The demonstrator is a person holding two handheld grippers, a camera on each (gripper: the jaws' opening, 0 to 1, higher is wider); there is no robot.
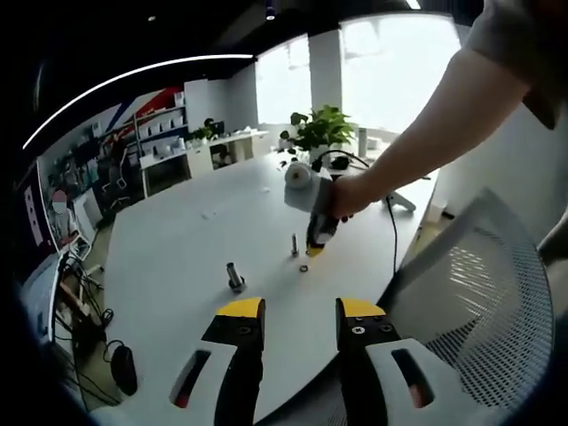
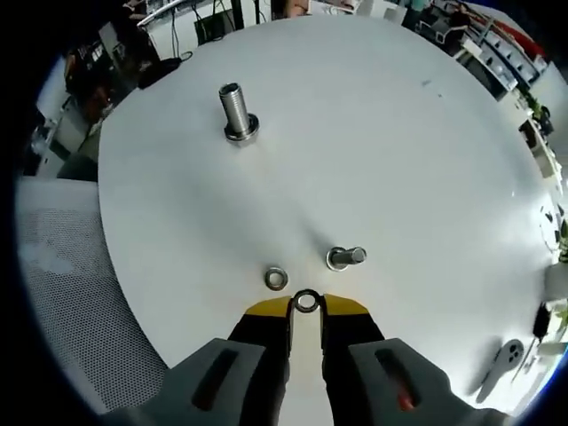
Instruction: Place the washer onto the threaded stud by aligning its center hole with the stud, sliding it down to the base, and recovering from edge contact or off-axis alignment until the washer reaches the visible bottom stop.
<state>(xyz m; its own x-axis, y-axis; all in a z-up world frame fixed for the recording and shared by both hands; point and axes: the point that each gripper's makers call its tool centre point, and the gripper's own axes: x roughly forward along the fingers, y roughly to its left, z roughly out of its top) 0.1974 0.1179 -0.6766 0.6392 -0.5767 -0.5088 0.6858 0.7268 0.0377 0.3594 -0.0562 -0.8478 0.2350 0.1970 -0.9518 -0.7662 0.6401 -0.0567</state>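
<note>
My right gripper [image 2: 306, 306] has its jaws clamped on a washer [image 2: 306, 302], the stud [image 2: 344, 257] just ahead and unthreaded, a second washer [image 2: 276, 278] beside the tips, my left gripper [image 1: 300, 312] apart, idle

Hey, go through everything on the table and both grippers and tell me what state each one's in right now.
Left gripper: open, empty, above the table.
Right gripper: shut on a washer.
Held washer: pinched at the gripper tips, not yet on a stud.
Second washer: lying flat on the table.
Small stud: upright, bare.
Large stud: upright, bare.
</note>
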